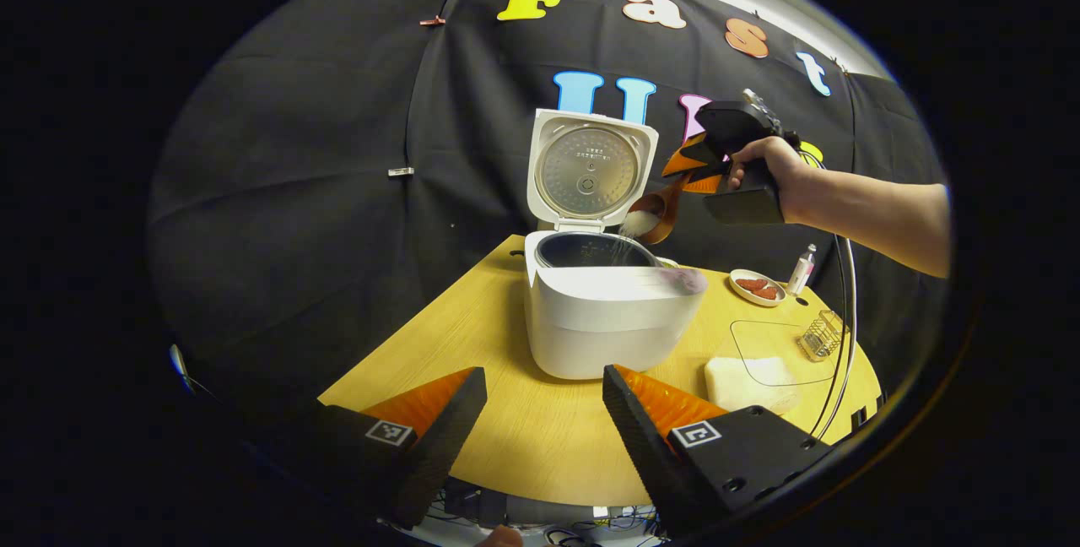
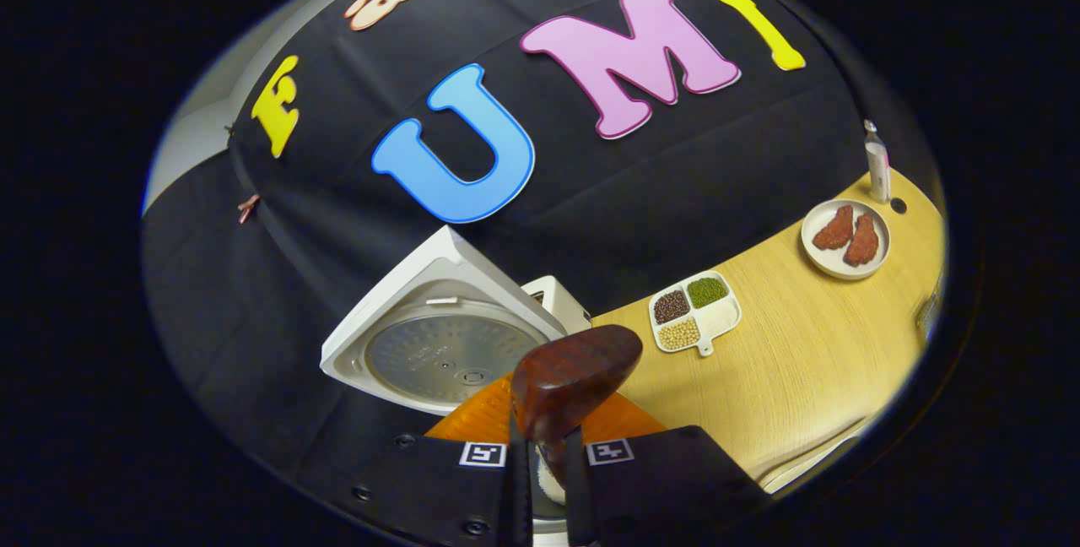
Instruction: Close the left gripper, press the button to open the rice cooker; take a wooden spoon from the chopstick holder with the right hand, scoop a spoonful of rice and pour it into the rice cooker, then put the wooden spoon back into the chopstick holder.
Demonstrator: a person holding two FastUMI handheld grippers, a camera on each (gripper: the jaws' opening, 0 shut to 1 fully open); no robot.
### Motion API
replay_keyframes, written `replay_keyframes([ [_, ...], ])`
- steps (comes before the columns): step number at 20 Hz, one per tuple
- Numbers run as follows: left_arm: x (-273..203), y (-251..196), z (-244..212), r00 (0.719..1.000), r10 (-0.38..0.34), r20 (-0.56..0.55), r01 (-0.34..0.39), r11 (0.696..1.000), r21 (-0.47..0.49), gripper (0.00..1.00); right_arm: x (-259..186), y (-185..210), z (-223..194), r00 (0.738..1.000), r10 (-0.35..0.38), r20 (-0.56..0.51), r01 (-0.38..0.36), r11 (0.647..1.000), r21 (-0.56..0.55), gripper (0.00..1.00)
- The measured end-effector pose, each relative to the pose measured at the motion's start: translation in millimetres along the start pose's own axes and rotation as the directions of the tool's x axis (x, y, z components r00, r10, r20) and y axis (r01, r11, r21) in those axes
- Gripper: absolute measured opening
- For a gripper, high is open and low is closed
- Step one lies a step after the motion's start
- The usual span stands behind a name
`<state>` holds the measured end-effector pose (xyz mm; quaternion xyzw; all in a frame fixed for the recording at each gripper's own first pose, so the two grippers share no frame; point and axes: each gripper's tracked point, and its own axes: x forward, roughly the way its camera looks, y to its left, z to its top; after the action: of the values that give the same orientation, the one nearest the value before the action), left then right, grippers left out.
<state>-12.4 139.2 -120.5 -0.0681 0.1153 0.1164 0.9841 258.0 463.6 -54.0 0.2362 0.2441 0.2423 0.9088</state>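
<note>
In the left gripper view, the rice cooker is being shown at the centre of the frame, standing on the wooden table with its lid raised upright. Small writing is printed on the inner plate of the lid, but it is too small to be read.

To the right of the lid, the right gripper is being held by a hand, and its fingers are pressed together on the handle of the wooden spoon. The spoon is being tilted over the open pot, and white rice is falling from its bowl into the cooker.

At the bottom of the same view, the fingers of the left gripper are being held wide apart, with nothing between them. A small square black-and-white marker is fixed on each finger.

At the lower right of the frame, a white container of rice is lying beside the cooker. Above it a wire chopstick holder, a small plate with red pieces and a small bottle are being seen.

In the right gripper view, the spoon is being clamped at the bottom centre, and a divided dish of beans is resting on the table right of centre.
</note>
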Motion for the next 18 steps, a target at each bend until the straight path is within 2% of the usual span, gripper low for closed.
replay_keyframes([
  [5,-2.5,-1.5,-2.6,1.000,-0.007,-0.001,0.007,1.000,0.006,0.95,17.5,13.9,-17.3,1.000,0.008,-0.009,-0.009,0.993,-0.120,0.19],
  [8,-1.4,-0.9,-2.9,1.000,-0.006,0.007,0.006,0.999,0.045,0.96,24.6,26.9,-26.4,1.000,0.022,-0.013,-0.024,0.973,-0.229,0.20],
  [11,-0.1,-4.4,0.4,1.000,-0.021,0.015,0.020,0.998,0.056,0.96,29.5,42.3,-33.8,0.999,0.053,-0.011,-0.054,0.933,-0.355,0.19],
  [15,4.2,-8.6,5.1,0.999,-0.033,0.030,0.032,0.998,0.058,0.96,34.9,55.5,-47.9,0.997,0.077,-0.022,-0.078,0.882,-0.464,0.19],
  [18,3.6,-9.7,11.5,0.998,-0.044,0.044,0.043,0.998,0.036,0.95,34.7,61.4,-53.9,0.996,0.091,-0.025,-0.088,0.804,-0.588,0.19],
])
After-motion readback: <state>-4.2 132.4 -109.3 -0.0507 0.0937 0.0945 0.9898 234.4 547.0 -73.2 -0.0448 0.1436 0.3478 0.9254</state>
